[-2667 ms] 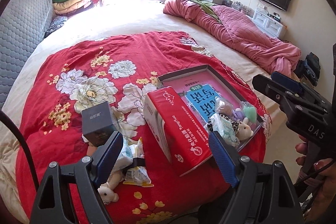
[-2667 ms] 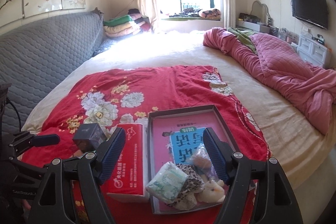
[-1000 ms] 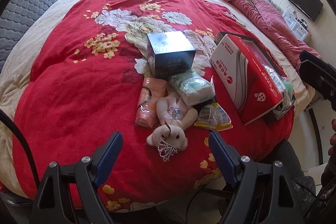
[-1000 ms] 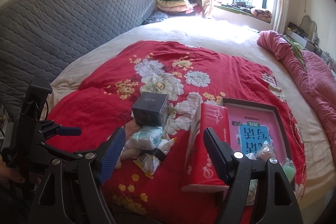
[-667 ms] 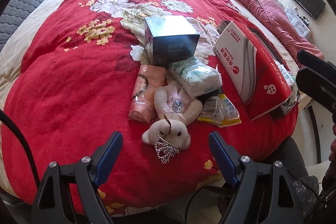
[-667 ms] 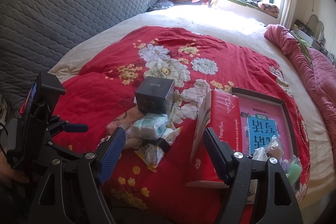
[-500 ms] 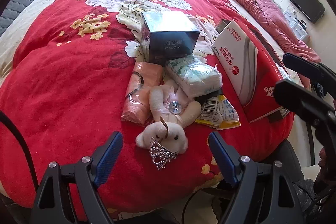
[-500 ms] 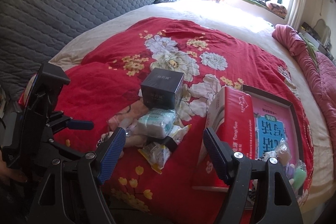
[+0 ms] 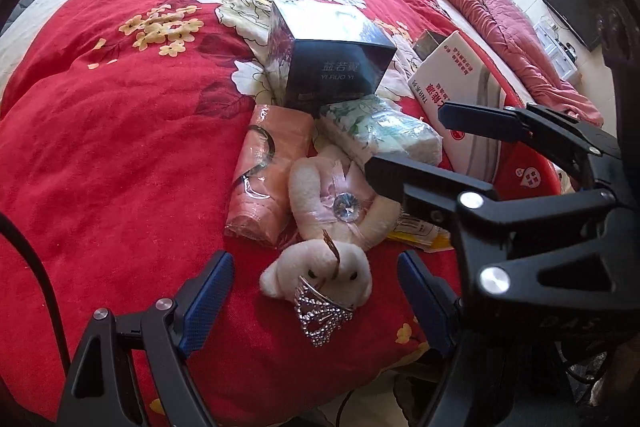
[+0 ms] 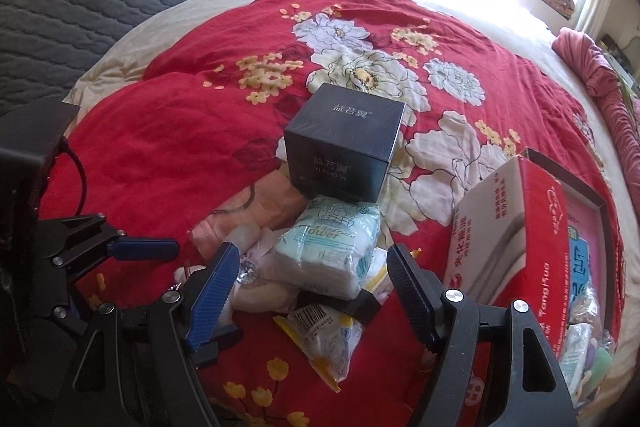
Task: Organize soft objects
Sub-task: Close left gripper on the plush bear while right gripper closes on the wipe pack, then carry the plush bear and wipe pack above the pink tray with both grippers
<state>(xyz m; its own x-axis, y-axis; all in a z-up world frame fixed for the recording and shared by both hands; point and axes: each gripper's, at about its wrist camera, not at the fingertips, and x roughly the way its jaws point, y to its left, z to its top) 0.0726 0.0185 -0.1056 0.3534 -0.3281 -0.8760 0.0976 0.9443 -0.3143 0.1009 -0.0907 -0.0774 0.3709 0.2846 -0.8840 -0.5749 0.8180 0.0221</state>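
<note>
Bedding first: a red floral blanket (image 10: 168,131) covers the near part of a wide bed, and everything for the task lies on it. At the blanket's right edge sits a shallow dark tray (image 10: 600,205) with a pink and blue book inside. A few small soft items (image 10: 578,343) are already gathered at the tray's near end, which suggests the sorting has begun. A red tissue box (image 10: 516,239) leans against the tray's left side.

Left of that box stands a dark cube box (image 10: 344,147). Directly in front of it lies the unsorted pile. It holds a white tissue pack (image 10: 330,253), a peach wrapped bundle (image 9: 268,171), a white plush bear (image 9: 320,259) wearing a silver crown (image 9: 318,313), and a yellow-edged snack packet (image 10: 320,337). The bear lies on its back, its head toward the bed's edge, touching the peach bundle and the tissue pack. A dark strap lies between the tissue pack and the snack packet.

Both grippers hang above this pile, angled steeply down. The left gripper (image 9: 314,301) has its jaws wide apart around the bear's head and crown, gripping nothing. The right gripper (image 10: 308,285) is also spread wide, framing the tissue pack, with nothing held. Neither appears to touch an item.

Most of the job seems left: every item in the pile has yet to reach the tray. A first grab at the bear or the tissue pack looks likely.
</note>
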